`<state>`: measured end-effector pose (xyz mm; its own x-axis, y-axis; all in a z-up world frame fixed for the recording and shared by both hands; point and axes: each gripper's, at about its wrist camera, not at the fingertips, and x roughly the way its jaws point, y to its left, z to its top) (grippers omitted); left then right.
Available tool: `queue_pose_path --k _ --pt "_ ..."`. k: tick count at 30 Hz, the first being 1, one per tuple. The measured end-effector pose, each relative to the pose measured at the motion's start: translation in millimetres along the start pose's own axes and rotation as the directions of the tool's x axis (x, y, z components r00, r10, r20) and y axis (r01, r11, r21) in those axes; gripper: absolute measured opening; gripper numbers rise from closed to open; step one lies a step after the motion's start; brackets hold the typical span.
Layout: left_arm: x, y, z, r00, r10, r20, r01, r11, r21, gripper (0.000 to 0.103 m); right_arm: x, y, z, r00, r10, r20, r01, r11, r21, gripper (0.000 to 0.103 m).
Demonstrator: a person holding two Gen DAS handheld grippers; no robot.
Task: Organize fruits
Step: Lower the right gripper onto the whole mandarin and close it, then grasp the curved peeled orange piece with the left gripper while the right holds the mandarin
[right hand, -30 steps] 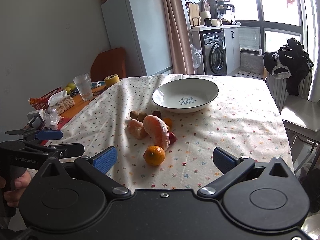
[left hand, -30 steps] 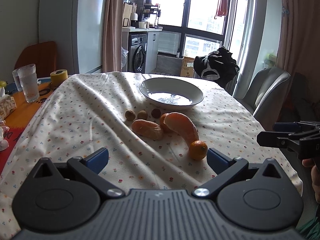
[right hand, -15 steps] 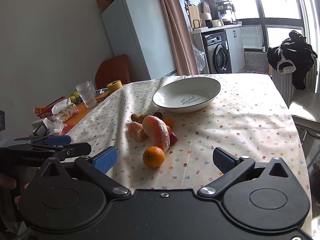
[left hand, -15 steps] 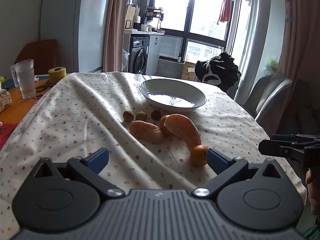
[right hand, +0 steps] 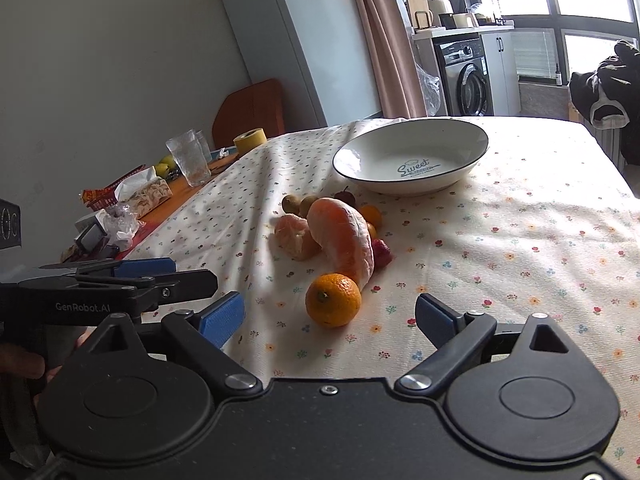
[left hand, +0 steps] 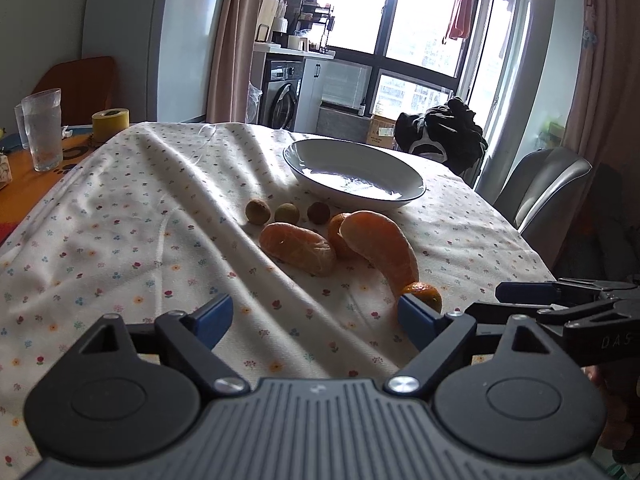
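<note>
Both grippers, left and right, fingers wide and empty, mandarin just ahead of right, bowl empty

Beside one white bowl: one whole small orange, two large peeled citrus pieces, three small round brown fruits, one strawberry; farther left of the bowl, two drinking glasses, one yellow tape roll.
</note>
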<state>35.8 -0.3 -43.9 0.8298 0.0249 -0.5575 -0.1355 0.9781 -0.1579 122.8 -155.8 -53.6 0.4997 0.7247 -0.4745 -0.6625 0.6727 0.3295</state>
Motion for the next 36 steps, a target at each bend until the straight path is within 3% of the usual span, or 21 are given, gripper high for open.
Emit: queue_pose_path --k 14,17,19,30,36 --pt "24 11 -5 0.999 0.004 -0.05 -0.006 0.999 -0.042 0.07 41 -1 2 0.998 -0.001 -0.064 0.0 1.0 -0.022 0.068" --pt "28 13 -4 0.999 -0.002 -0.052 0.0 0.999 -0.05 0.068 48 -2 2 0.997 0.004 -0.078 -0.006 1.0 -0.027 0.059" --pt "32 13 -2 0.998 -0.006 -0.057 0.003 0.998 -0.057 0.068 52 -5 1 0.996 0.015 -0.091 -0.017 1.0 -0.022 0.039" --pt "51 4 10 0.997 -0.051 -0.057 0.047 0.996 -0.08 0.068 45 -17 3 0.996 0.048 -0.07 -0.048 0.999 0.011 0.038" --pt "64 -6 15 0.992 -0.093 -0.081 0.085 0.992 -0.091 0.068 38 -27 6 0.999 0.023 -0.044 -0.022 1.0 0.02 0.038"
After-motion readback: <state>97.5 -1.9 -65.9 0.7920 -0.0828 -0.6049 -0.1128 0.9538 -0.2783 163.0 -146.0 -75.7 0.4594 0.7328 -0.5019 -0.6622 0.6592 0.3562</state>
